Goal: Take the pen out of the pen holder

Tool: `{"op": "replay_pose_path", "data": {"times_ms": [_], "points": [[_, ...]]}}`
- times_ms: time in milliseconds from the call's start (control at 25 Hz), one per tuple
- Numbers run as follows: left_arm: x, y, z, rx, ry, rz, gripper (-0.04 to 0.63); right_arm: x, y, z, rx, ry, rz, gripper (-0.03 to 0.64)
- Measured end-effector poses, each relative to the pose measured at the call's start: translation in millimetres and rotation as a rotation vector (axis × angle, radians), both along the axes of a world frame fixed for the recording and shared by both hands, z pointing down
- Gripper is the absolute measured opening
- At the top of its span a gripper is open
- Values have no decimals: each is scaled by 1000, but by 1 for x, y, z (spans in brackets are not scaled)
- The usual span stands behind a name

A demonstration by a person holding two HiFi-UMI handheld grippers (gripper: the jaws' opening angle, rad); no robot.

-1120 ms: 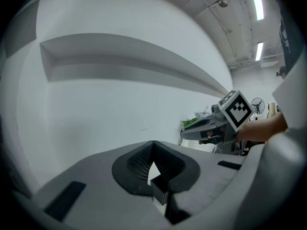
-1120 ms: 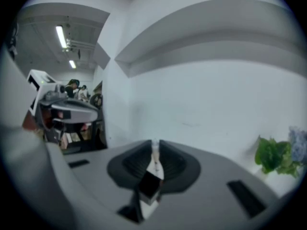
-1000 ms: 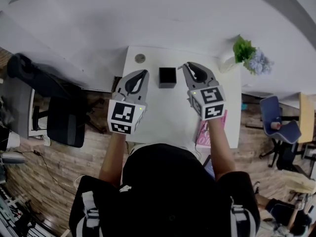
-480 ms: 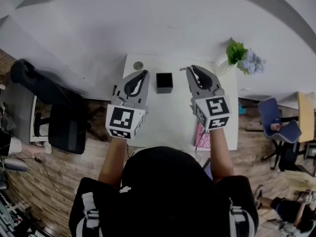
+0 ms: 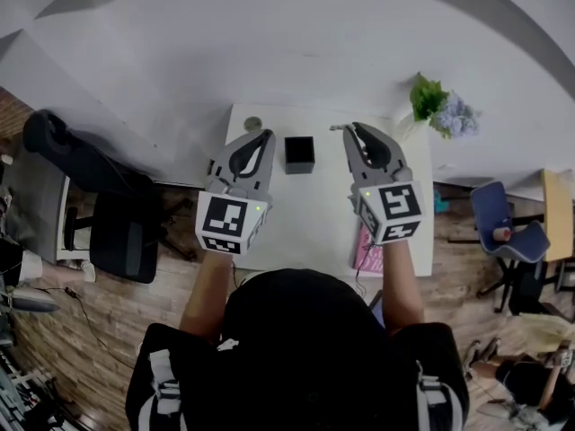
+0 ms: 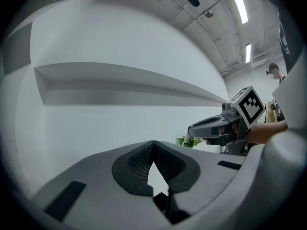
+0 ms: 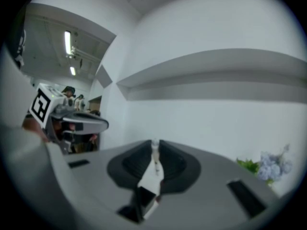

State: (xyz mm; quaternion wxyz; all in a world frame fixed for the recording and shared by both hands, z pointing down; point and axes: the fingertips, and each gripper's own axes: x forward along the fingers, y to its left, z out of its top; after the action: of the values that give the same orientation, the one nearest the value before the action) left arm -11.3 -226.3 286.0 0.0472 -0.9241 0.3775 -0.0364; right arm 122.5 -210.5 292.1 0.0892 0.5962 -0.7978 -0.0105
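The black square pen holder (image 5: 299, 153) stands on the white table (image 5: 305, 214), between my two grippers. My right gripper (image 5: 353, 131) is held above the table to the right of the holder, shut on a thin white pen (image 7: 154, 161) that runs up between its jaws. The pen's end (image 5: 336, 127) pokes out past the jaw tips. My left gripper (image 5: 260, 136) hovers left of the holder, shut with nothing in it; its jaws (image 6: 152, 145) meet at the tip. The left gripper view shows the right gripper (image 6: 218, 127) from the side.
A potted plant (image 5: 438, 104) with green leaves and pale blue flowers stands at the table's far right corner. A small round disc (image 5: 253, 123) lies at the far left corner. A pink booklet (image 5: 366, 246) lies under my right forearm. A black office chair (image 5: 115, 232) stands left of the table.
Both grippers stay raised either side of the holder. The right gripper, with the pen, has drifted slightly back toward me. The head camera has shifted a little.
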Motion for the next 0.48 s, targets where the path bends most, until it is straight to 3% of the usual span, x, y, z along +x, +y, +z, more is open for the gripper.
{"op": "replay_pose_path", "data": {"times_ms": [480], "points": [[4,1,1,-9,-1,8,20,-3,-1,2,-3,22,-7,72]]}}
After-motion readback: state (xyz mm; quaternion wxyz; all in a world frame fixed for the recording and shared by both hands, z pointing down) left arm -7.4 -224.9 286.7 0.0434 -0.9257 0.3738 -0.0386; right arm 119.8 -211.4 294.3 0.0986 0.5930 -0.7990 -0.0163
